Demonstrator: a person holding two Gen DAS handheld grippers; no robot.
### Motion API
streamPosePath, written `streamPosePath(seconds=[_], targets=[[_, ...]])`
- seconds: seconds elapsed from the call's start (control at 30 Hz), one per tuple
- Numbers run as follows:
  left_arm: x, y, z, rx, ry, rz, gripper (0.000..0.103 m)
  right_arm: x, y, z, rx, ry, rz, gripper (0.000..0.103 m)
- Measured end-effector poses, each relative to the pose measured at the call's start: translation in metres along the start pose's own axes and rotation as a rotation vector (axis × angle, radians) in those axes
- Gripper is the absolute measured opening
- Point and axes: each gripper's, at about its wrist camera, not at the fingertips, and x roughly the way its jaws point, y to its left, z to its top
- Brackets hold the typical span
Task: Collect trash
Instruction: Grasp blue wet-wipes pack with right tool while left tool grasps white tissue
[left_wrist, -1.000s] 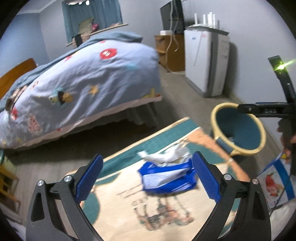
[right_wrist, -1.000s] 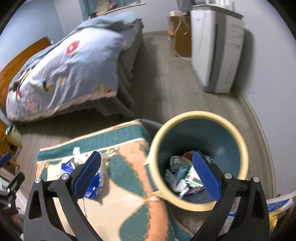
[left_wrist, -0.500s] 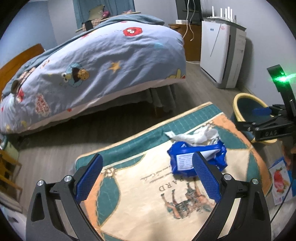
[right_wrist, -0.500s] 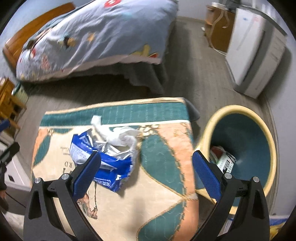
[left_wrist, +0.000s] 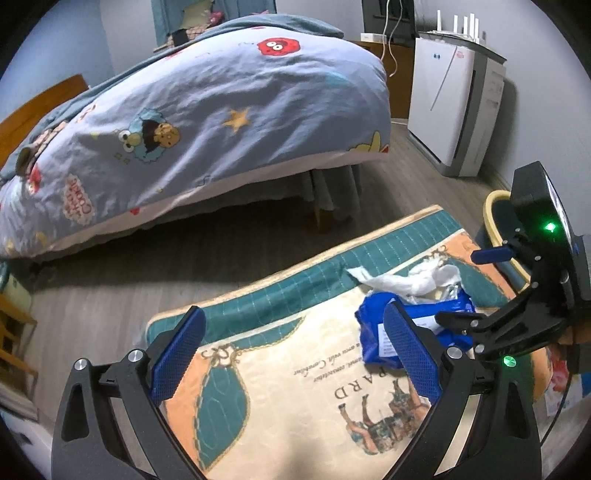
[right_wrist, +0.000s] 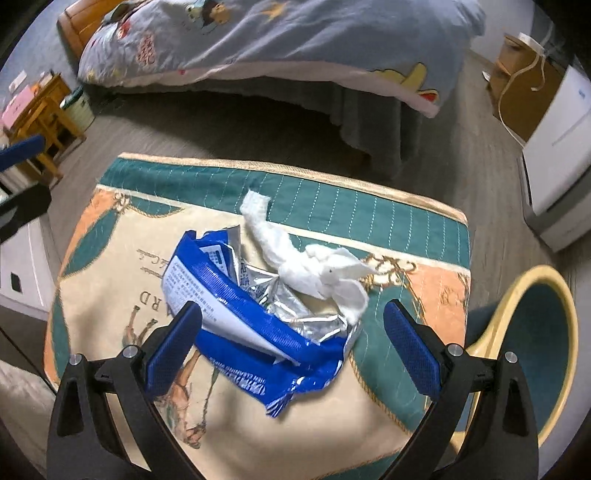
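A crumpled blue and silver wrapper (right_wrist: 255, 314) lies on the patterned cloth-covered table (right_wrist: 369, 206), with a white crumpled tissue (right_wrist: 314, 266) resting on its far side. My right gripper (right_wrist: 291, 339) is open and empty, its jaws either side of the wrapper just above it. In the left wrist view the wrapper (left_wrist: 376, 332) and tissue (left_wrist: 406, 277) lie right of centre. My left gripper (left_wrist: 291, 354) is open and empty over the table's left part. A yellow-rimmed teal bin (right_wrist: 535, 332) stands right of the table.
A bed with a blue cartoon duvet (left_wrist: 203, 110) fills the far side. A white air purifier (left_wrist: 454, 107) stands against the right wall. Small wooden furniture (right_wrist: 44, 122) is at the far left. Papers (left_wrist: 561, 384) lie on the floor near the bin.
My right gripper swung left from over the bin to over the wrapper and tissue. My left gripper shifted left, so the wrapper now sits at its right.
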Motion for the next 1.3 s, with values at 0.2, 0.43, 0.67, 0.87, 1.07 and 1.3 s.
streamPosePath(seconds=[0.2,0.43,0.67,0.87,1.07,1.3], targets=[[0.012,0.01,0.005,-0.023,0.013,-0.013,0.096,0.018,0.003,0.004,-0.032,0.046,0.045,0.087],[0.021,0.014,0.01,-0.049,0.024,-0.026,0.096,0.028,0.011,0.006,-0.074,0.072,0.109,0.086],[0.023,0.013,0.012,-0.045,0.026,-0.028,0.096,0.03,0.016,0.007,-0.07,0.118,0.224,0.041],[0.021,0.012,0.013,-0.056,0.022,-0.03,0.096,0.027,0.015,0.005,-0.03,0.156,0.249,0.026],[0.019,0.009,0.014,-0.061,0.019,-0.032,0.096,0.0,0.009,0.0,-0.013,0.14,0.276,0.023],[0.021,-0.005,0.019,-0.062,0.019,-0.026,0.096,-0.046,-0.028,-0.002,0.077,0.04,0.225,0.023]])
